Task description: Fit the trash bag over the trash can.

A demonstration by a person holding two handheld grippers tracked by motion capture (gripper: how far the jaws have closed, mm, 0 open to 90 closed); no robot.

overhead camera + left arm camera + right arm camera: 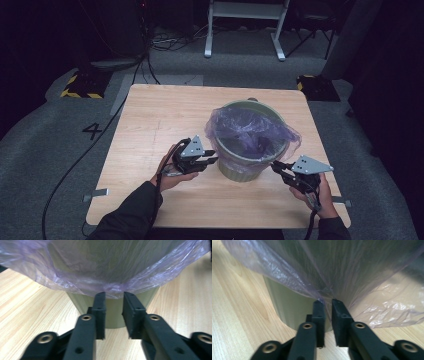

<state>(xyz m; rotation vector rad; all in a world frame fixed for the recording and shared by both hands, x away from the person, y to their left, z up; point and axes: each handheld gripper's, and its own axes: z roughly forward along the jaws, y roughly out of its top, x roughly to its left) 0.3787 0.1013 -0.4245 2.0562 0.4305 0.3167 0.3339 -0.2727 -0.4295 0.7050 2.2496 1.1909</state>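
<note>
Bin (243, 167), pale green, upright on wooden table (150, 125), right of centre, toward near edge. Purple bag (250, 127) lines bin, film crumpled inside, edge draped over rim and partway down outside wall; contents under film cannot be told. Left gripper (215, 161) at bin's left side, just under bag hem; jaws slightly apart, nothing gripped. Right gripper (274, 166) at bin's right side; jaws narrow, bag edge between tips, pinch on film cannot be told. Floor (50, 135) beside table marked "4" (92, 130).
</note>
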